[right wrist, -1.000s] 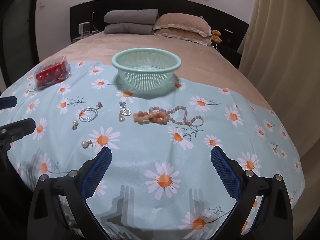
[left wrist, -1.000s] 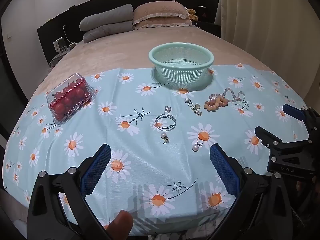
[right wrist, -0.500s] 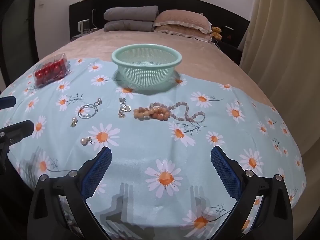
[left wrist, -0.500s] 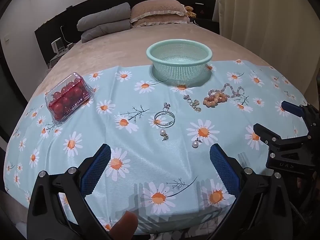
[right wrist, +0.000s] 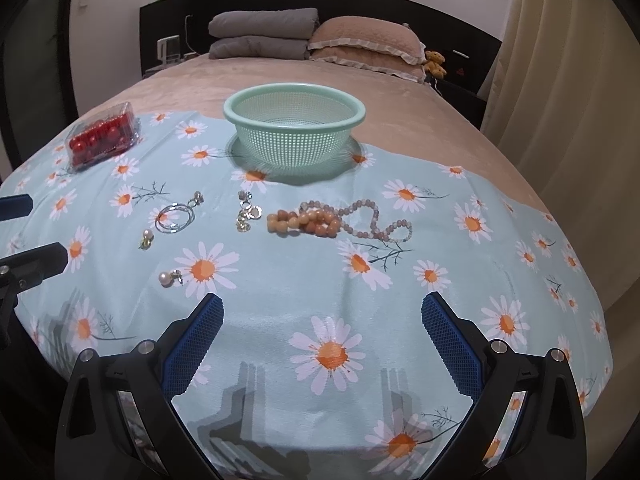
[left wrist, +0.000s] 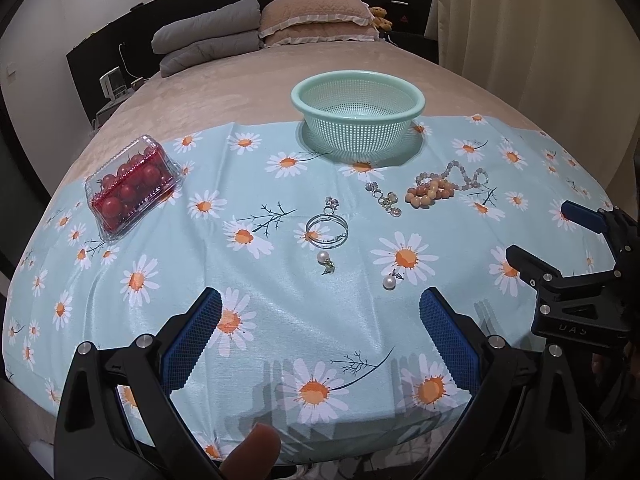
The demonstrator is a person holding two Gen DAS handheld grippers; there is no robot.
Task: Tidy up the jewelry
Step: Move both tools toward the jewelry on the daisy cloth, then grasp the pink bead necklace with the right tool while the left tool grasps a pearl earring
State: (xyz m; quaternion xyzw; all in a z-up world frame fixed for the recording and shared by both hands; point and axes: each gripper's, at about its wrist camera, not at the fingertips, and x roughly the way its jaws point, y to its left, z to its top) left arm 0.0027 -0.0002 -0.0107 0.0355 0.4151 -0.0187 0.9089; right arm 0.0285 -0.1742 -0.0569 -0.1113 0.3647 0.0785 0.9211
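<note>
Jewelry lies loose on the daisy cloth [right wrist: 280, 320] in front of the green basket [right wrist: 294, 98], nothing inside the basket yet. Just before it: orange bead bracelet [right wrist: 302, 222] touching a pale bead strand [right wrist: 380, 220]; beside those, toward the tomato box [right wrist: 102, 136], a small silver charm cluster [right wrist: 246, 216], then silver hoop rings [right wrist: 174, 218]. Farther from the basket, two pearl earrings [right wrist: 146, 238] [right wrist: 170, 278], well apart from each other. Beads likely light, floppy, should drape, so pinch across the bunched middle. Hoops thin, stiff, slippery, so take the rim edge-on. Pearls tiny and round, may roll or pop out; grip at the metal post. Soft cloth may bunch under the tips. Left gripper [left wrist: 320, 332] wide open, empty, hovering nearest the pearls. Right gripper [right wrist: 322, 338] wide open, empty, nearest the bead bracelet.
</note>
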